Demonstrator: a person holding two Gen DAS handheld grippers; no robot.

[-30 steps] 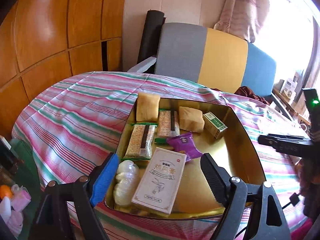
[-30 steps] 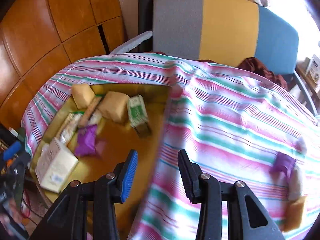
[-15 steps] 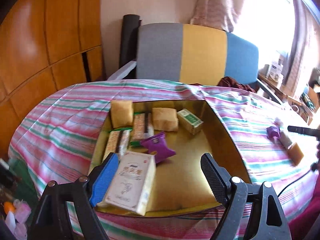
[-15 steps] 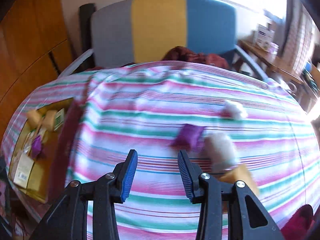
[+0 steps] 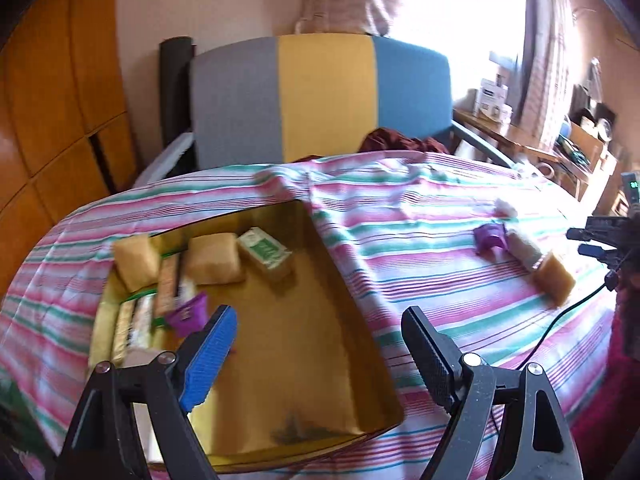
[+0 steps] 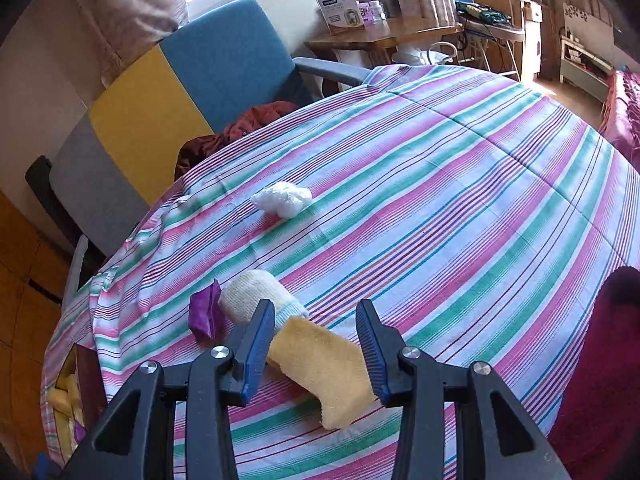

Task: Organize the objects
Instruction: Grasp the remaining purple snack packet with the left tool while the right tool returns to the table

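A gold tray (image 5: 348, 280) lies on the striped tablecloth and holds two yellow sponges (image 5: 212, 258), a green-white box (image 5: 266, 254), snack bars (image 5: 168, 284) and a purple packet (image 5: 186, 314). My left gripper (image 5: 320, 320) hovers open over the tray's bare floor with nothing between its fingers. Further right on the cloth lie a yellow sponge cloth (image 6: 324, 364), a cream rolled sock (image 6: 252, 296), a purple packet (image 6: 204, 314) and a white crumpled wad (image 6: 282, 198). My right gripper (image 6: 313, 306) stands open astride the yellow sponge cloth, its pads not pressing on it.
A chair (image 5: 324, 96) with a grey, yellow and blue back stands behind the table, with a dark red cloth (image 6: 240, 128) on its seat. Wooden panels (image 5: 60, 100) line the left wall. A black cable (image 5: 560, 320) runs over the table's right edge. A wooden desk (image 6: 380, 36) stands by the window.
My right gripper swept from beside the tray across the cloth to the loose things and rolled. My left gripper swung right over the tray; the white box slid almost out of sight.
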